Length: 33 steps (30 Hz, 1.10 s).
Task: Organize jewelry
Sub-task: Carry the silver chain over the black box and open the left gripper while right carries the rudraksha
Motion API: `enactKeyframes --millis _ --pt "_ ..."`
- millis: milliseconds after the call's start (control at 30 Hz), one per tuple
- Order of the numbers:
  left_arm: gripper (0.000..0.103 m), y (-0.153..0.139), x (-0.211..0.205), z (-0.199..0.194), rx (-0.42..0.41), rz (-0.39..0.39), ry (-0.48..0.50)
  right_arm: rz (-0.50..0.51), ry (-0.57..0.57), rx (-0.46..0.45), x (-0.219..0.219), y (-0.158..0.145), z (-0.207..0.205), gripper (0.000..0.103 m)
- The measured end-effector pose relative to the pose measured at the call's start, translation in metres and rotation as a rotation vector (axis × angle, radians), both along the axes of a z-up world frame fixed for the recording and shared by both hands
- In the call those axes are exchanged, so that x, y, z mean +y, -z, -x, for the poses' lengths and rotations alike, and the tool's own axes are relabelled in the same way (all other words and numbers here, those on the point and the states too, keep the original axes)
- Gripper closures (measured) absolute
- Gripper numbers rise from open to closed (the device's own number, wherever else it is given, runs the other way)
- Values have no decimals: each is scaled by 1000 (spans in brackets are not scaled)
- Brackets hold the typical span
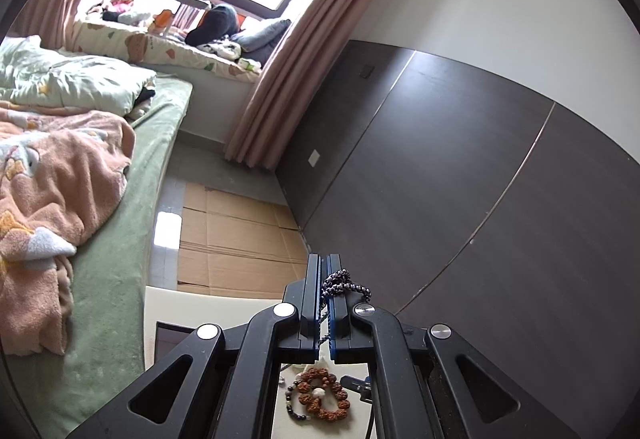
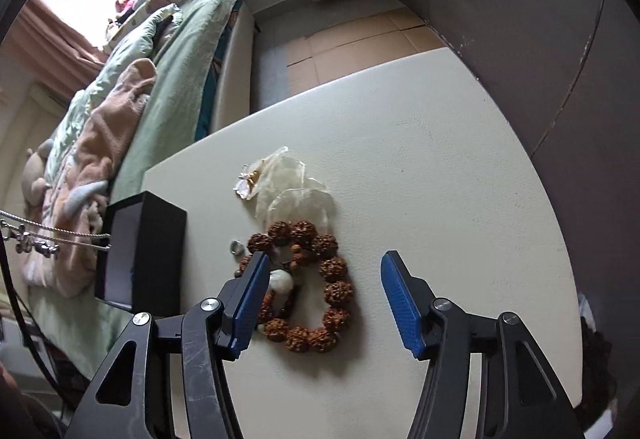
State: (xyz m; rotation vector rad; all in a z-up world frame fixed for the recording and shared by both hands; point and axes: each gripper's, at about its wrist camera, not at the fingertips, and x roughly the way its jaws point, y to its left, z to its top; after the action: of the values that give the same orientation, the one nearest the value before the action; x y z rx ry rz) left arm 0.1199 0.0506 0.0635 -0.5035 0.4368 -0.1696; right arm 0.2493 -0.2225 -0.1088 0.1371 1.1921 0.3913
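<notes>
Hanging open above the table (image 2: 420,143), the right gripper (image 2: 324,299) is straddling one chunky brown bead bracelet (image 2: 320,295), and its left finger is risking knocking the small ring (image 2: 236,247) or snagging the thinner dark bracelet underneath. The left gripper (image 1: 325,303) is clamping one braided cord (image 1: 340,285), which is risking slipping; one black box (image 2: 148,251) is sitting at the table's left edge.

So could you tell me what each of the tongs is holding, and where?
Left tongs pinch a braided cord between their tips; right tongs hold nothing.
</notes>
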Motion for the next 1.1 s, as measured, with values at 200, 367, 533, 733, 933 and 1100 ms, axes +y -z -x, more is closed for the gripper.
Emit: enactKeyframes --millis 200,367,533,733,933,1100 --pt "101 7 7 -1 23 -14 -22 190 -111 44 27 30 5 69" --pt "101 22 16 -6 72 -16 -43 180 -116 2 27 16 10 83" --pt "101 40 26 -10 146 -20 -67 -43 -86 -71 9 -27 16 83" --pt "101 72 42 -22 291 39 -79 -336 -138 -117 8 -67 30 83" --pt "97 110 51 -39 499 92 -77 -488 -196 -151 38 -81 40 83" --pt "42 120 58 -39 538 112 -101 -560 -233 -171 54 -88 47 83"
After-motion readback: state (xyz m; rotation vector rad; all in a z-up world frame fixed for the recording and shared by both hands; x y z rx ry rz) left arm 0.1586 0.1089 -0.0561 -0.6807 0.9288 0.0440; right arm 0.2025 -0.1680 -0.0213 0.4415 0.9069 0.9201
